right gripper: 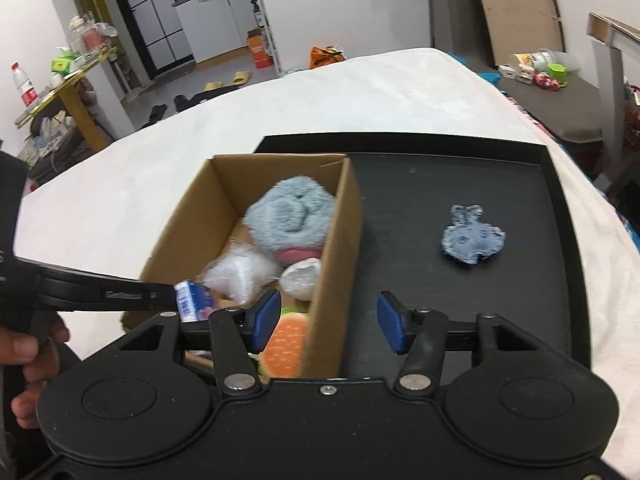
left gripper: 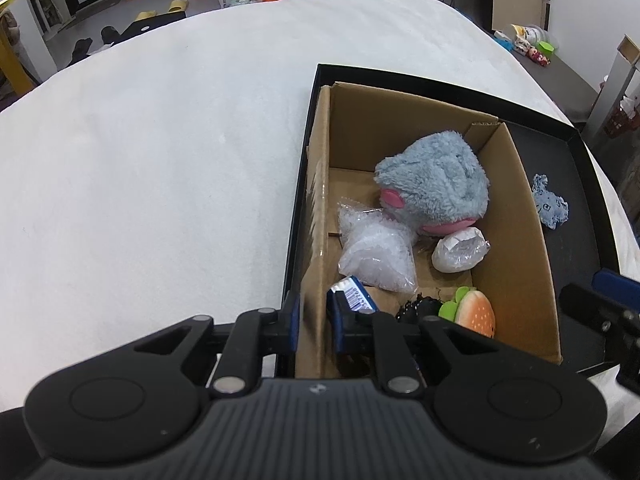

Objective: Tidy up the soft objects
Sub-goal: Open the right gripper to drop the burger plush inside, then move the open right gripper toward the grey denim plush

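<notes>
- The left hand-held gripper (left gripper: 316,326) is pressed together on the near left wall of the cardboard box (left gripper: 516,184), one blue pad outside and one inside, so it seems to be steadying the box.
- The right hand-held gripper (right gripper: 326,320) is spread wide and holds nothing; its left pad hangs over the box's near end and its right pad over the black tray (right gripper: 440,184).
- Just past the pads, in the box's near end, lie a burger-shaped plush (left gripper: 474,316), a blue-and-white packet (left gripper: 354,292) and a dark item I cannot identify through the blur.
- Mid-box sit a clear crumpled bag (left gripper: 376,252) and a small wrapped white bundle (left gripper: 460,254); behind them is the large grey-blue plush (left gripper: 436,188), touching the far right wall.
- The one soft thing outside the box is the small blue knitted toy (right gripper: 472,242), flat on the tray, well to the right of the box.
- By my reading the step in hand is fetching that toy: the right hand-held gripper would move forward and right, drop low and close on it.
- The box's right wall stands between toy and box, so the carry back needs a lift over it.
- Beyond the tray the white bed (left gripper: 160,140) runs on.
</notes>
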A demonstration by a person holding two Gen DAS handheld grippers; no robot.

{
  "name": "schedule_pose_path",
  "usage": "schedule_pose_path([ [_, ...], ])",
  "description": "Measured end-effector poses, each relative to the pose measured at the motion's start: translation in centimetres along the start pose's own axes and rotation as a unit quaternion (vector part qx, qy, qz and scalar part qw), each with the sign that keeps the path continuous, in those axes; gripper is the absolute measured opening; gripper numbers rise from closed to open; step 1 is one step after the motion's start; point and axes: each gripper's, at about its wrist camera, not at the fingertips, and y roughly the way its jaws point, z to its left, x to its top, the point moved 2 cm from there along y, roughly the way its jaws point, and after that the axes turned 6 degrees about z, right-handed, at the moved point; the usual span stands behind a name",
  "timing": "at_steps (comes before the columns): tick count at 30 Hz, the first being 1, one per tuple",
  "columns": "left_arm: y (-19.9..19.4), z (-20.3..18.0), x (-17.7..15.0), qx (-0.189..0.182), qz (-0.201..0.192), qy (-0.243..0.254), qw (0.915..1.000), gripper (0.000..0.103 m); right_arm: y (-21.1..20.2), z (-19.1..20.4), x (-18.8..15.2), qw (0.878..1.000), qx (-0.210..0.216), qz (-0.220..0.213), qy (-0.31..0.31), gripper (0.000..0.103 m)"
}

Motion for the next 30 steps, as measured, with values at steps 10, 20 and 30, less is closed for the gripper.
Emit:
schedule_pose_path([
  [10,0.0,-0.6,0.2,0.014,0.004,0.013,0.9998,0.021,0.7,-2.5,0.3,1.0,-0.015,0.0,0.01,0.058],
  [20,0.3,-1.3,1.0,0.036,0.011,0.018,0.9991,0.049,1.5,-5.2,1.2,0.997,-0.02,-0.022,0.066,0.068],
  [30,0.4,-2.4,1.9,0.074,0.021,0.036,0.9964,0.058,2.5,-7.5,2.4,0.993,-0.029,-0.051,0.105,0.073],
])
